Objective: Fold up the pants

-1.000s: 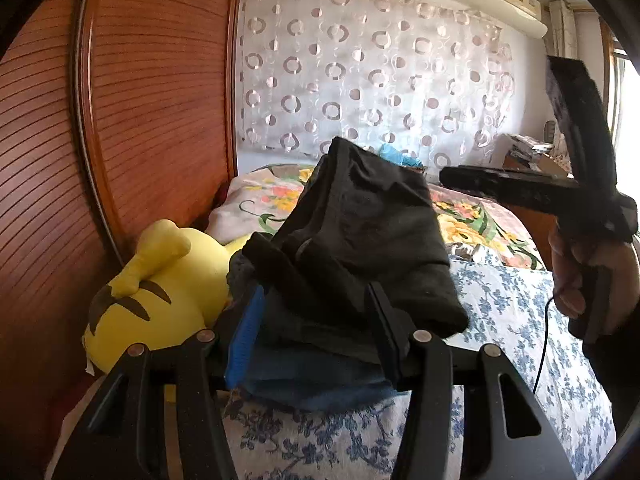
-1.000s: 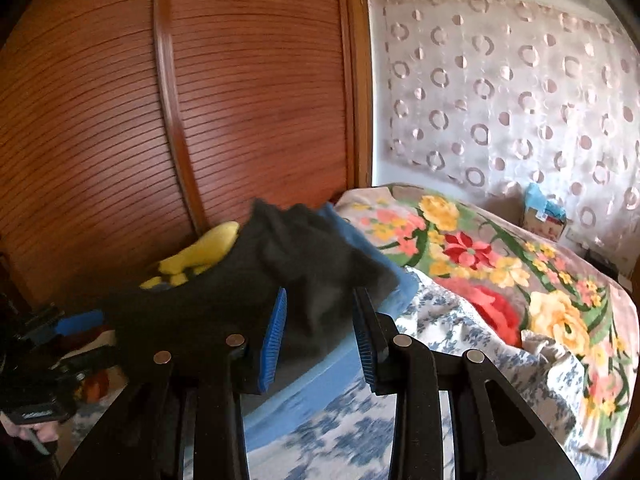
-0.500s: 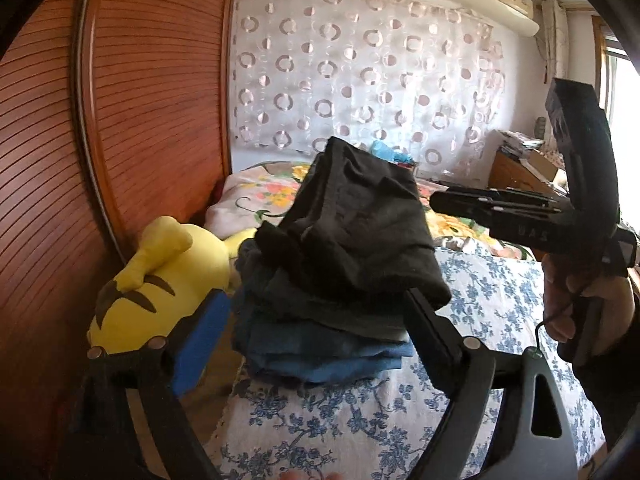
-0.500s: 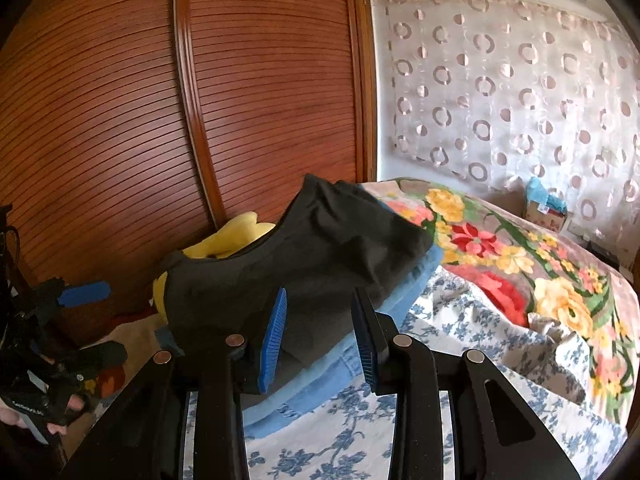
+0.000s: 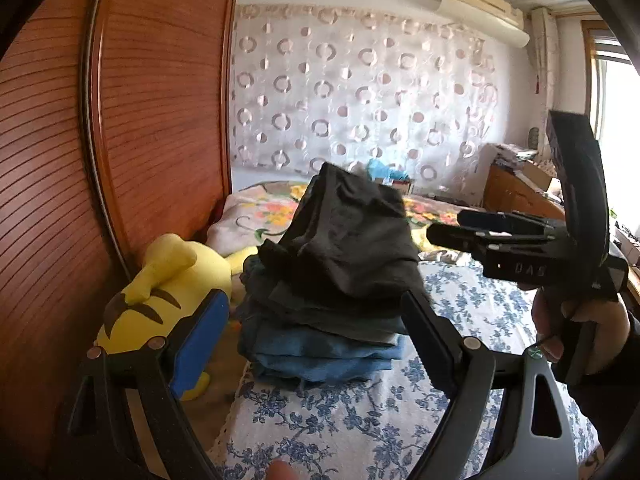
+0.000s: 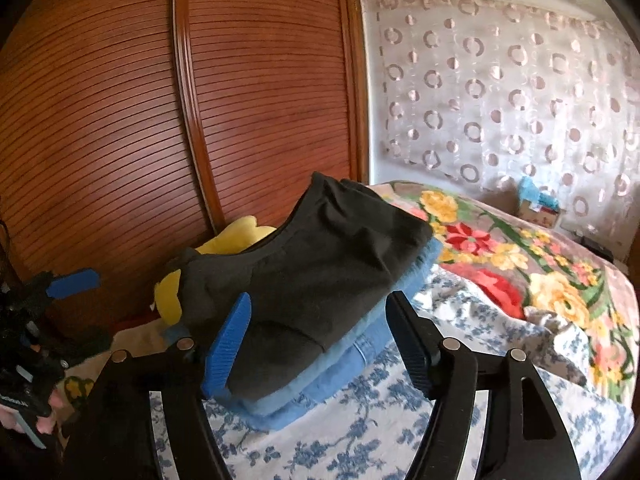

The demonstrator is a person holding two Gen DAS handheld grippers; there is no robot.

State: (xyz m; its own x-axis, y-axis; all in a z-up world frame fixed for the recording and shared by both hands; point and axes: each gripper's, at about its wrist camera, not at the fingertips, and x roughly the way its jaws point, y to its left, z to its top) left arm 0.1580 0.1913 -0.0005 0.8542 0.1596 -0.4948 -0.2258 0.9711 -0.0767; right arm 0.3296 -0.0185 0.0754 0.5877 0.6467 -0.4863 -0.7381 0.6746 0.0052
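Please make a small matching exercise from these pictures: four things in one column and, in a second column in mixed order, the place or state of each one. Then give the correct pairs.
Things:
1. black pants
2. blue jeans
3. yellow plush toy
4. left gripper

Place or state:
A. lying beside the wooden wardrobe door
B. open, holding nothing
C. folded, on top of the pile
D. folded, at the bottom of the pile, on the blue-flowered sheet

Pairs: 1-C, 2-D, 3-A, 4-B
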